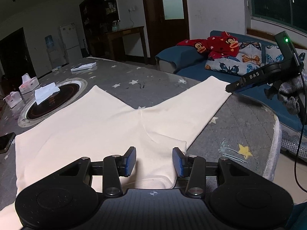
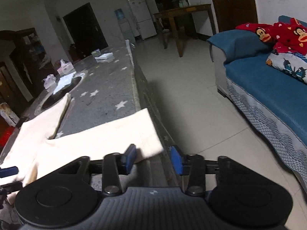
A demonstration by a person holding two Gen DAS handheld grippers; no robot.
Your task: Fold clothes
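Observation:
Cream trousers (image 1: 92, 126) lie flat on the grey star-patterned table cover (image 1: 145, 76), legs spread in a V toward the far side. My left gripper (image 1: 154, 161) hovers open over the waistband's right end, its blue pads (image 1: 132, 161) standing either side of the cloth without pinching it. My right gripper (image 2: 153, 158) is at the cuff of the right trouser leg (image 2: 107, 138) by the table's edge. It is open, with the cuff's corner just inside its left pad (image 2: 130, 157). The left wrist view shows the right gripper (image 1: 230, 88) from the side, tip at that cuff.
A round hob (image 1: 51, 101) with white paper on it is set into the table at left, near tissue boxes (image 1: 28, 84) and a phone (image 1: 6, 141). Right of the table's edge (image 2: 138, 88) are a tiled floor and a blue sofa (image 2: 268, 88) with a red garment.

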